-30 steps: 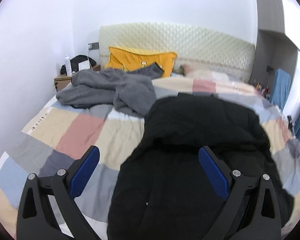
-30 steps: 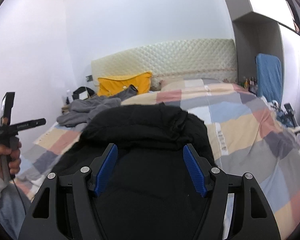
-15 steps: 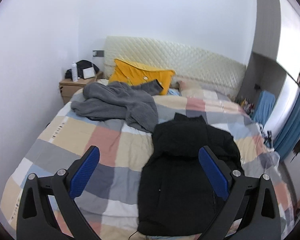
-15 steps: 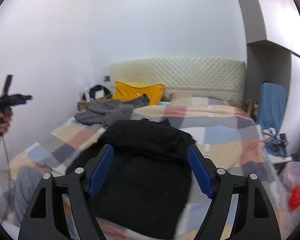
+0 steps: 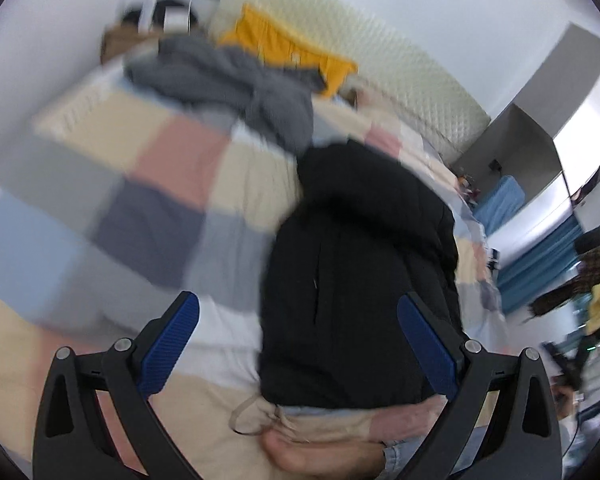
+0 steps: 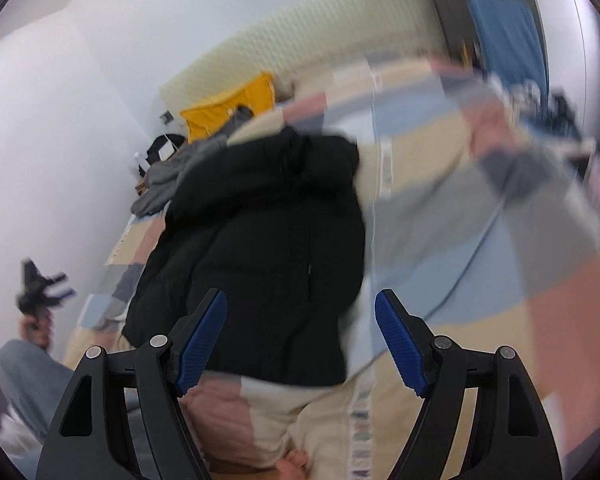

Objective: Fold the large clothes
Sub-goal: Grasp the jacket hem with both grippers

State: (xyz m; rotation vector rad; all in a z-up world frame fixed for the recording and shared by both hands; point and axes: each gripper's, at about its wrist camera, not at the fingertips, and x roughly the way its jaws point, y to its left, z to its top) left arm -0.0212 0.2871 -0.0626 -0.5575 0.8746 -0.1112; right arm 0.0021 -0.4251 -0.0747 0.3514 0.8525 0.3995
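On your far left, the nightstand [image 5: 120, 42] sits against the wall, and beside it a rumpled grey garment [image 5: 236, 80] lies heaped near the head of the bed, touching the yellow pillow [image 5: 288, 52] that leans on the quilted headboard [image 5: 380, 68]. Nothing suggests you have dealt with that grey one yet; it looks like a later job. Your left gripper [image 5: 298, 344] has its jaws spread wide with nothing between the pads, hanging over the patchwork quilt [image 5: 160, 184] with the bottom hem of the black jacket [image 5: 360, 264] just ahead. That jacket is your piece in hand: it lies lengthwise on the bed, collar toward the headboard, already narrowed to a compact oblong, which I read as the sides folded in, though blur hides the seams. Your right gripper [image 6: 300, 340] is also spread and empty; its jaws have just been opening, with only cloth beyond them, not between. It hovers near the jacket's lower right corner. By my judgement you are midway: what remains is catching the hem with both grippers and bringing it up toward the collar, then the grey garment.
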